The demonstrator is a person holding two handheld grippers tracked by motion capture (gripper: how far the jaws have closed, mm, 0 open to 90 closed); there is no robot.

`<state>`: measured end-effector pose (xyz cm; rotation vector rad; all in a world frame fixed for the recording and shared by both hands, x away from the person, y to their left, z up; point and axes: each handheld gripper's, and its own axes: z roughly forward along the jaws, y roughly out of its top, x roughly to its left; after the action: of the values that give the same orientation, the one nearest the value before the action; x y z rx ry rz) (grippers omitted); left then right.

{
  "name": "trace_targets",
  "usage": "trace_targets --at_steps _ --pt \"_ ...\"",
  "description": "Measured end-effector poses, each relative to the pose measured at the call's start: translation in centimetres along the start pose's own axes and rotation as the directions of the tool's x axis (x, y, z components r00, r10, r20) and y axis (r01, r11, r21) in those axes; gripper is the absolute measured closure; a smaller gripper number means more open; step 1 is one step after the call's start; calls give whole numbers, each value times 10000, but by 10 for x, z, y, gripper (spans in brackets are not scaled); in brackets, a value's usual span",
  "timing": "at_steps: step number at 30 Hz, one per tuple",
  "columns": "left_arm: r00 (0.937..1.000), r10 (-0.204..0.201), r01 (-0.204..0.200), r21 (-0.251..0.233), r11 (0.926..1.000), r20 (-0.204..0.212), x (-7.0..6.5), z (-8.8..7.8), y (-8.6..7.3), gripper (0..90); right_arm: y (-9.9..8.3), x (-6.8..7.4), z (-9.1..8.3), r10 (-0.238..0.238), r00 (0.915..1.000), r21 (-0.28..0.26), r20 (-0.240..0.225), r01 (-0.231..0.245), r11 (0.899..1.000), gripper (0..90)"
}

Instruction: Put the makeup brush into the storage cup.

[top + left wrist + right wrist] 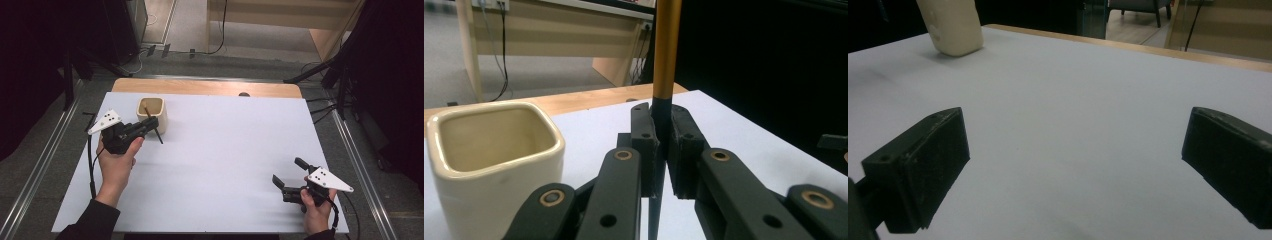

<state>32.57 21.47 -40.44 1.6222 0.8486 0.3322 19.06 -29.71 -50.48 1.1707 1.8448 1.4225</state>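
1. We count one thin stick (pixel 666 55), gold above and black below. The left gripper (pixel 150 122) has its jaws closed on the black part, beside the cup.
2. The left gripper view lets us see the stick standing upright between the jaws, its black tip reaching below them. In the high view it is a dark slanted line (pixel 153 125) crossing the cup's front.
3. We count one cream cup (pixel 151 112) with rounded corners, standing at the far left of the white surface (pixel 225 150). The left gripper view shows its hollow (pixel 494 132).
4. The right gripper (pixel 289 174) sits near the surface's right front corner, jaws spread wide and holding nothing. Its own view shows the cup (pixel 953 27) far off.
5. We count two grippers, each in one hand.
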Motion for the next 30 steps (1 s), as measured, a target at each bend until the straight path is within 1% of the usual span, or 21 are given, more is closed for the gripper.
trace_targets --at_steps 9,11,18,21,24,30 --pt "10000 70 -70 -74 9999 -30 3 1 9 840 -1 -2 1 29 10000 49 42 -29 10000 0" --pt "9999 74 -75 -134 9999 -87 4 2 13 840 -2 -2 1 23 10000 77 24 -23 10000 0" --pt "9997 133 -136 -153 9998 -225 9 5 19 840 -2 -1 1 23 10000 122 8 -23 9999 0" --pt "9995 138 -143 -176 9997 -294 11 6 22 840 -2 -1 2 -46 10000 150 14 46 9999 0" --pt "9990 225 -231 -146 9996 -380 14 8 25 840 -3 -1 3 -49 10000 151 -9 49 9999 0" --pt "9989 131 -143 -264 9995 -454 19 10 30 840 -3 0 4 -49 10000 235 -27 50 9997 0"
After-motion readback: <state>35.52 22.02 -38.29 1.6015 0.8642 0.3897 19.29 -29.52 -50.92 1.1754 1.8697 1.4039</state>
